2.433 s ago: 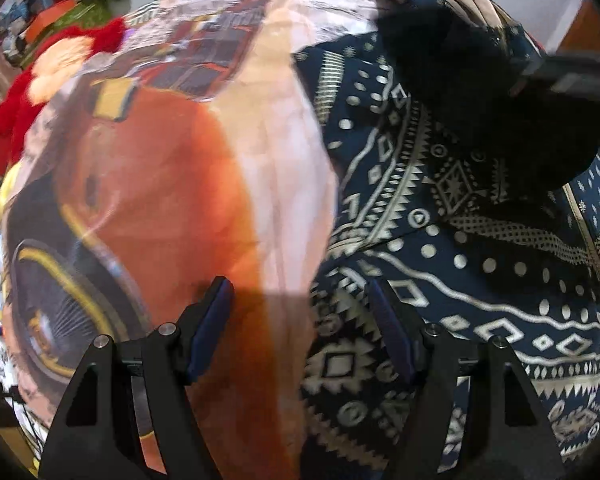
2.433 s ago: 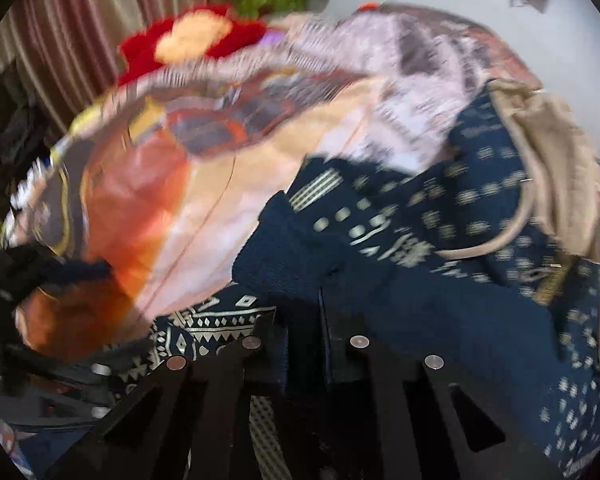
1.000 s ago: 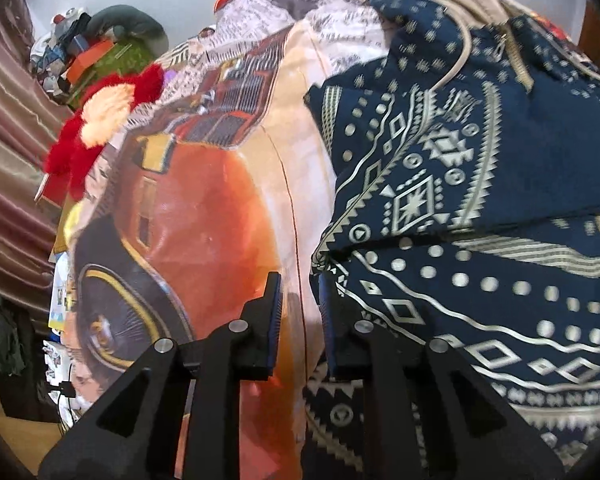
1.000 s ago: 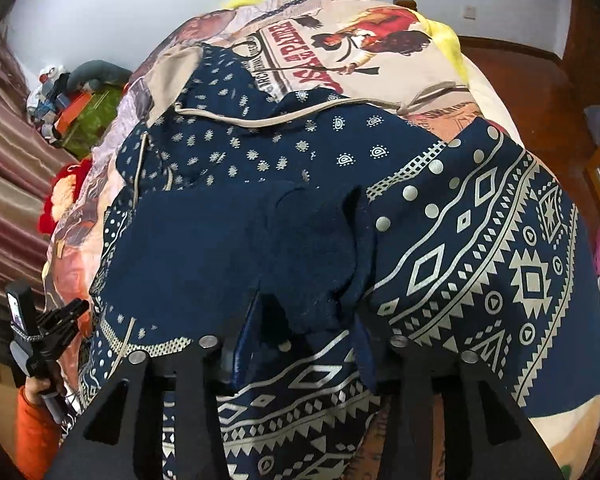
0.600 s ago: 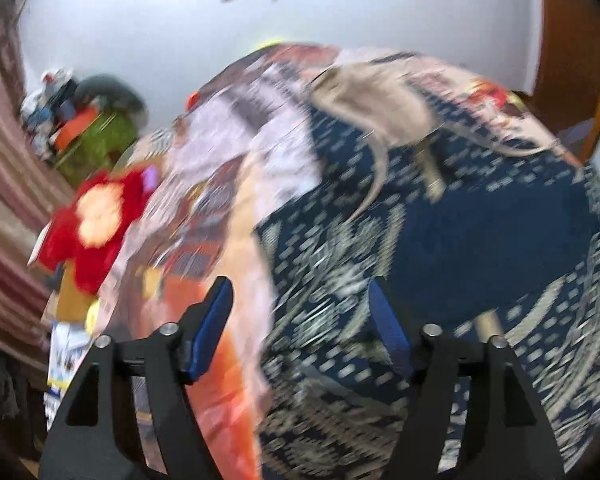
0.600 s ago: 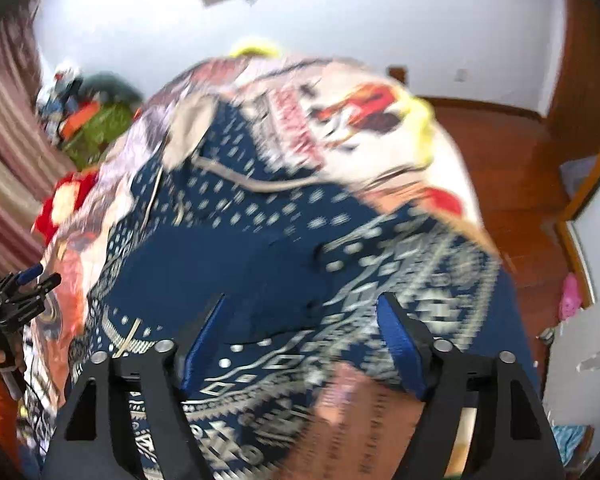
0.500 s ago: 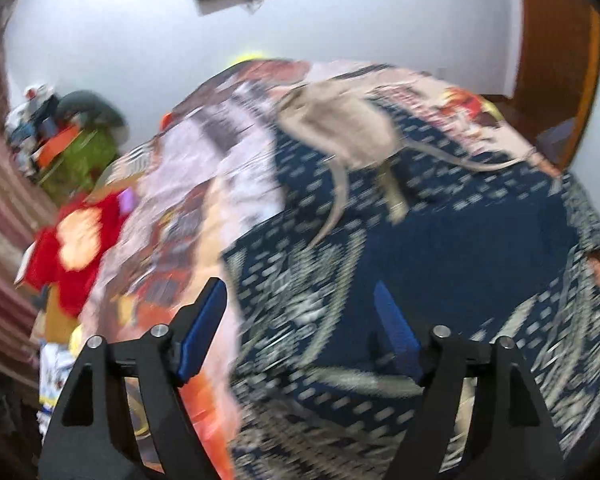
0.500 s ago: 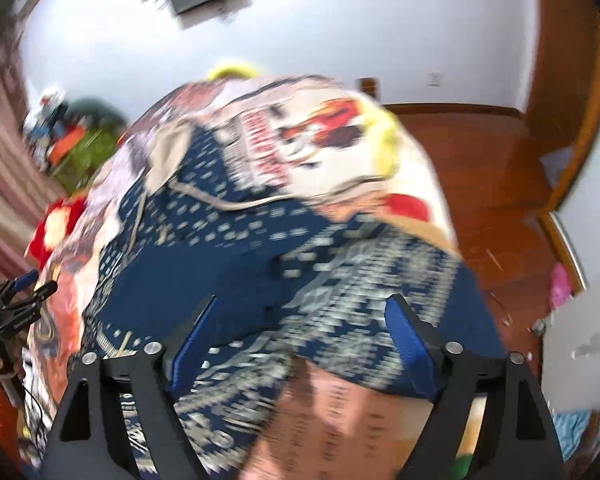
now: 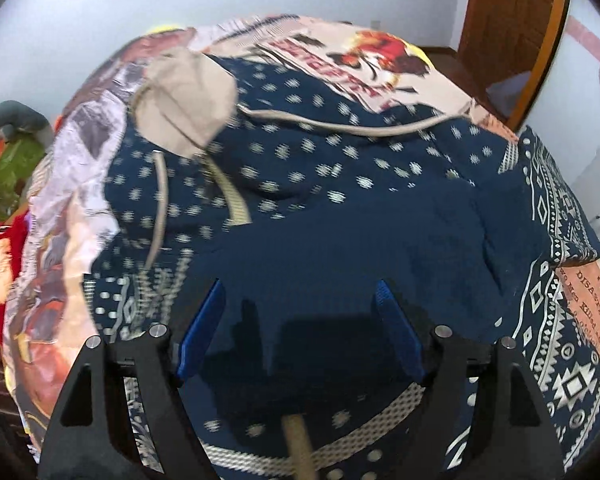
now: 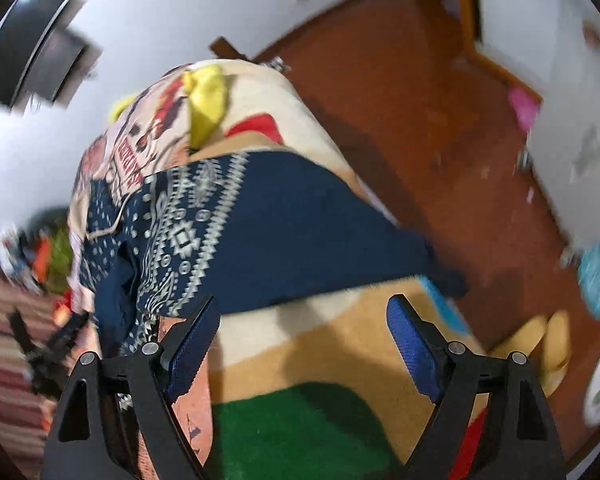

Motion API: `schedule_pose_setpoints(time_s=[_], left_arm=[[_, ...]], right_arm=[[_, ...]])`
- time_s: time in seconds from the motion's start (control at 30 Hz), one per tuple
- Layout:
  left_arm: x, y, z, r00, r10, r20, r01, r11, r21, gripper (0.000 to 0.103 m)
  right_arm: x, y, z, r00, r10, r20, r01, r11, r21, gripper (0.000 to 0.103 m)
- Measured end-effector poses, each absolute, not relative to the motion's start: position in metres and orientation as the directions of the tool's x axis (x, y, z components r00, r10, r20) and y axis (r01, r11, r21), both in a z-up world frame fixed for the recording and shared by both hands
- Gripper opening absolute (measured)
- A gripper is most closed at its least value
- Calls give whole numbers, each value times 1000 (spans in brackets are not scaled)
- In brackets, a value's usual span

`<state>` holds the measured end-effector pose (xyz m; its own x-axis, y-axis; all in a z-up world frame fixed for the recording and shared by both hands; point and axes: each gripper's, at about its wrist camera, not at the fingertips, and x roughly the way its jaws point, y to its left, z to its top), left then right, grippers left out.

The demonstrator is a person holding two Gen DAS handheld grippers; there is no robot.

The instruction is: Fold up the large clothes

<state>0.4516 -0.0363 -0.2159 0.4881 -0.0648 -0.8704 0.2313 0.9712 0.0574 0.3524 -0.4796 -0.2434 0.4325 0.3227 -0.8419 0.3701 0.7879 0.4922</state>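
— Since the prior check, both tools have let go of the cloth and drawn back; confirm?
— Confirmed. Left tool gapes wide above the navy hooded garment, gripping nothing. Right tool likewise wide and empty.
— Garment location?
— Spread across the bed, tan hood toward the wall.

2 wrist fisheyes above the bed, both overlooking the navy hoodie.

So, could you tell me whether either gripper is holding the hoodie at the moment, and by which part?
Nothing is held. The left gripper is open above the navy patterned hoodie, and the right gripper is open over the printed blanket.
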Motion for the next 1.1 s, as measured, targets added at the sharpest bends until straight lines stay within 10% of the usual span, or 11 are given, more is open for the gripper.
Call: schedule_pose_setpoints(time_s=[0.33, 0.77, 1.1], left_arm=[[463, -44, -231, 454, -74, -888, 232, 972, 37, 77], [460, -32, -222, 476, -85, -875, 204, 979, 16, 77], [440, -5, -183, 564, -88, -821, 171, 985, 12, 77]], right_arm=[[370, -496, -281, 473, 423, -773, 451, 638, 625, 82], [397, -490, -282, 484, 276, -831, 456, 730, 508, 13], [423, -436, -178, 660, 239, -713, 230, 839, 494, 8]])
